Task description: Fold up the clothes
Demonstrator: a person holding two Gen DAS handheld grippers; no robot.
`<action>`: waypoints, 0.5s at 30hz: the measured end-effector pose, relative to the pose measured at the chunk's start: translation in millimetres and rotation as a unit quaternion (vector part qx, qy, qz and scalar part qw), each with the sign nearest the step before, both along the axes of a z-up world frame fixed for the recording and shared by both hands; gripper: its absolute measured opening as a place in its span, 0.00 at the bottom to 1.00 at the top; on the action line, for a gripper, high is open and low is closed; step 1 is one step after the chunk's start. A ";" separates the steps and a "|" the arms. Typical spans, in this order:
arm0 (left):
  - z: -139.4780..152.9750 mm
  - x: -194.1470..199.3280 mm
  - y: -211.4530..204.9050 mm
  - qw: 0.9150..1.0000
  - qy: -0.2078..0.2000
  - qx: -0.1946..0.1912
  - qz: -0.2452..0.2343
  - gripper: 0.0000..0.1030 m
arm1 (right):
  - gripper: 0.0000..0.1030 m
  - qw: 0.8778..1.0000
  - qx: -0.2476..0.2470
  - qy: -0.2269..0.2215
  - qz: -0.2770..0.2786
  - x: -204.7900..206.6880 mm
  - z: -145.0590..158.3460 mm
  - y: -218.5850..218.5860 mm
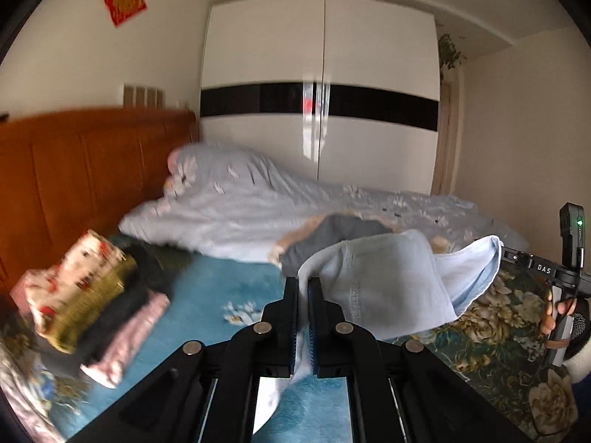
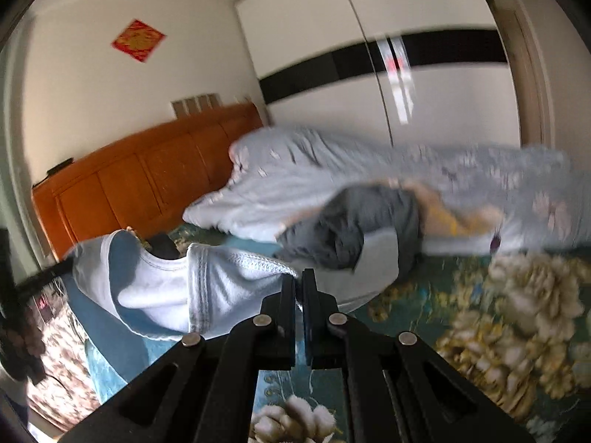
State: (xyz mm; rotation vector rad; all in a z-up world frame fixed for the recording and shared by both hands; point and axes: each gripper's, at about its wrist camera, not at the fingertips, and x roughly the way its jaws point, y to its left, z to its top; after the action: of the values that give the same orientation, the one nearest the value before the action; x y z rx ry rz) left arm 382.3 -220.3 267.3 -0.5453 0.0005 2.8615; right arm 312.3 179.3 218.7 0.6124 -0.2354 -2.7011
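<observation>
Left wrist view: we hold the pale blue garment (image 1: 388, 277) above the bed (image 1: 207, 295), left gripper (image 1: 303, 317) and right gripper (image 2: 299, 295) each pinching 1 edge. Next, we judge, spread it flat.

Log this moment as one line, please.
stage: garment lifted | left gripper: shut on pale blue cotton garment | right gripper: shut on same garment | folded pile: on bed, left
</observation>
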 end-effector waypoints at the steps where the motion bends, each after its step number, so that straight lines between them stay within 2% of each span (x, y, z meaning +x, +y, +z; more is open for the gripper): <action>1: 4.5 9.2 -4.1 1.000 0.005 0.001 0.003 0.05 | 0.03 1.000 -0.001 0.008 0.001 9.0 5.7 -2.0; 5: 31.0 54.8 -15.4 0.999 0.043 0.012 0.009 0.03 | 0.03 0.999 -0.017 0.034 0.000 44.7 23.7 -4.2; 6: 42.7 70.5 -16.2 0.998 0.065 0.013 0.008 0.00 | 0.03 0.999 -0.021 0.043 0.001 55.2 30.6 -4.5; 11: 110.0 142.3 -20.1 0.986 0.167 0.009 -0.003 0.00 | 0.00 0.992 -0.021 0.123 0.004 118.9 88.0 -5.0; 13: 121.8 155.4 -15.7 0.984 0.178 -0.004 -0.007 0.00 | 0.00 0.986 -0.021 0.166 0.002 145.0 116.6 -3.0; 15: 116.6 146.8 -9.3 0.988 0.154 -0.017 -0.007 0.00 | 0.00 0.981 0.001 0.192 0.002 160.3 139.4 -6.5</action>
State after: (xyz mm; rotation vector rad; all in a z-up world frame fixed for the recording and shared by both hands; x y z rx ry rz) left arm 529.2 -229.7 383.9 -0.1037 0.1044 2.9039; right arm 472.6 172.8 358.0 0.0832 -0.1277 -2.7468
